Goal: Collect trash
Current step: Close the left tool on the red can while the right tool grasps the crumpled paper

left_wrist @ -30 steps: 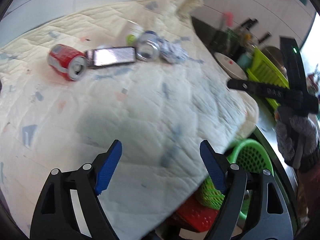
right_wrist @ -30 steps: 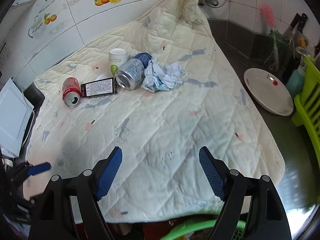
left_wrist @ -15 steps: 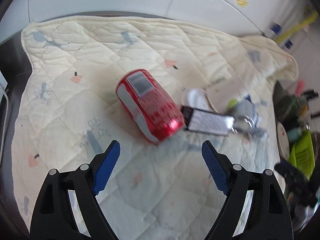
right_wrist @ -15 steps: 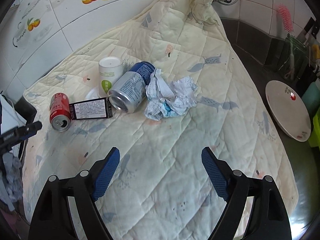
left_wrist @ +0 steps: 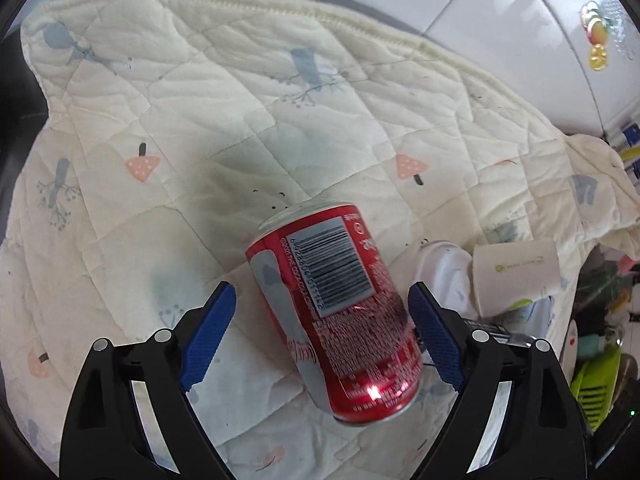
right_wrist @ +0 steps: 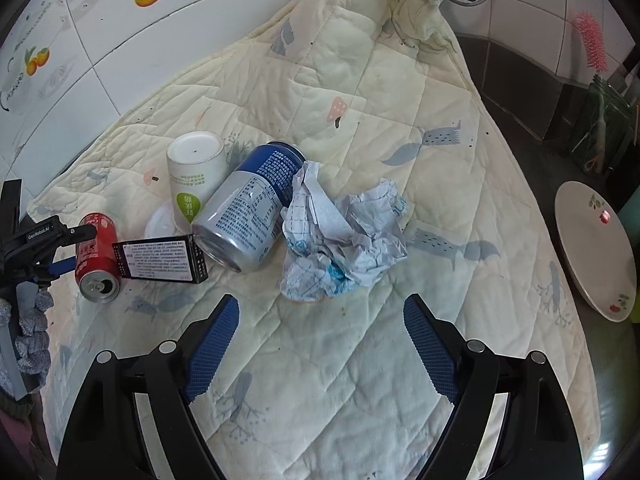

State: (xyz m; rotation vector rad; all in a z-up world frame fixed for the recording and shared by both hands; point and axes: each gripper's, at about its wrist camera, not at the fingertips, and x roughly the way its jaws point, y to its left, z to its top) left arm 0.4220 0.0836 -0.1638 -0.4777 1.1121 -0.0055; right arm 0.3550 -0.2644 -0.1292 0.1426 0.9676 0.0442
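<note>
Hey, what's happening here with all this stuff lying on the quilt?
A person with a gripper in each hand is clearing trash off a quilt. The left gripper has its fingers either side of a red can lying on its side; the jaws are opening and not yet pressing on it. The right gripper hangs open, nothing between its fingers, just short of a crumpled paper. A blue and silver can, a paper cup and a small black box lie nearby.

Red can point(left_wrist: 340, 312) – shiny metal, smooth, w/ a bright glint low on its side. Quilt point(left_wrist: 200, 140) – soft matt cloth, stitched in squares, a bit bumpy. Blue-and-silver can point(right_wrist: 248, 208), mid frame: smooth glossy metal. Paper ball point(right_wrist: 340, 240): crumpled, matt. White cup point(right_wrist: 194, 172) looks like matt paper. Wall tiles point(right_wrist: 120, 32), upper left, are glossy. Plate point(right_wrist: 592, 248), right edge – smooth, shiny.
</note>
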